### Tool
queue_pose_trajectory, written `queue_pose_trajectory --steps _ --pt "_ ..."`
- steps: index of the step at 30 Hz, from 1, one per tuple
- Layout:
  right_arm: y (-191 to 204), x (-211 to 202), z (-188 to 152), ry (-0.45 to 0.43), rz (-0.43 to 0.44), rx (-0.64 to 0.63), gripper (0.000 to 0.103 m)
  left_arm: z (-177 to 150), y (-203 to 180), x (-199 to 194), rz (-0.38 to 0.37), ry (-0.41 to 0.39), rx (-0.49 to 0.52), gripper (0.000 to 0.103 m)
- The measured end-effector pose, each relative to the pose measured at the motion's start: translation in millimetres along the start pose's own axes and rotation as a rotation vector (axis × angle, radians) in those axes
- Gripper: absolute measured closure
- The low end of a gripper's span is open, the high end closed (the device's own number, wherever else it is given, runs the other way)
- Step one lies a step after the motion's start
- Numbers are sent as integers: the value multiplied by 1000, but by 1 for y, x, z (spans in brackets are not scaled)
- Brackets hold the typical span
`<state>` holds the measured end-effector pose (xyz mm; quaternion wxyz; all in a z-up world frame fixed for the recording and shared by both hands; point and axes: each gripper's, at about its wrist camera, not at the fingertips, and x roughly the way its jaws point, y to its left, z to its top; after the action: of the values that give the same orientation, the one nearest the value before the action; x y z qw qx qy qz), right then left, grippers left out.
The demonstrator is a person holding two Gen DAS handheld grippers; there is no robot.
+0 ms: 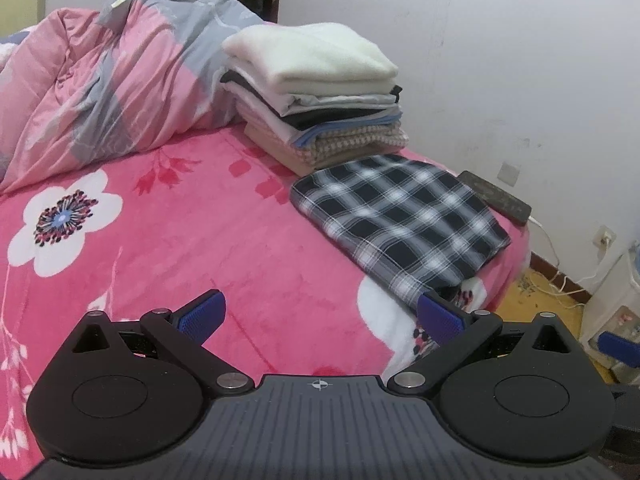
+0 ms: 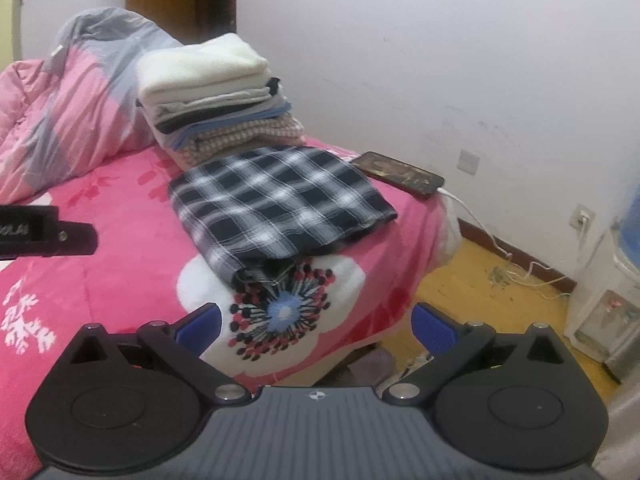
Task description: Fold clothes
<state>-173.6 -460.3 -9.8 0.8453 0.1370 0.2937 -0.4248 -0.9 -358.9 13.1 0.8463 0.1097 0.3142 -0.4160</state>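
A folded black-and-white plaid garment (image 1: 400, 220) (image 2: 276, 204) lies flat near the bed's corner, its loose end pointing toward me. Behind it stands a stack of folded clothes (image 1: 320, 100) (image 2: 216, 100) topped by a cream fleece piece. My left gripper (image 1: 320, 314) hovers open over the pink blanket, its right pad (image 1: 436, 316) just short of the plaid garment's near corner, nothing between the fingers. My right gripper (image 2: 316, 326) is open too, above the blanket's flower print near the bed edge, holding nothing. The left gripper's side (image 2: 44, 232) shows at the far left of the right wrist view.
The pink flowered blanket (image 1: 180, 240) (image 2: 120, 248) covers the bed. A crumpled pink and grey duvet (image 1: 100, 80) (image 2: 60, 120) is heaped at the back. A phone (image 1: 496, 196) (image 2: 400, 174) on a white cable lies by the wall. A water dispenser (image 2: 600, 312) stands on the yellow floor at right.
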Motion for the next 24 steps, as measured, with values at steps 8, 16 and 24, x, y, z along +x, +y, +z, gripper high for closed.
queue_pose_trajectory --steps 8,16,24 --pt "9 -3 4 -32 -23 -49 0 -4 0 -1 11 6 5 0" --pt "21 -8 8 -48 -24 -97 0 -4 -1 -6 -4 -8 2 0" --pt "22 -9 7 -30 -30 -104 0 -7 -4 -7 -15 -6 12 0"
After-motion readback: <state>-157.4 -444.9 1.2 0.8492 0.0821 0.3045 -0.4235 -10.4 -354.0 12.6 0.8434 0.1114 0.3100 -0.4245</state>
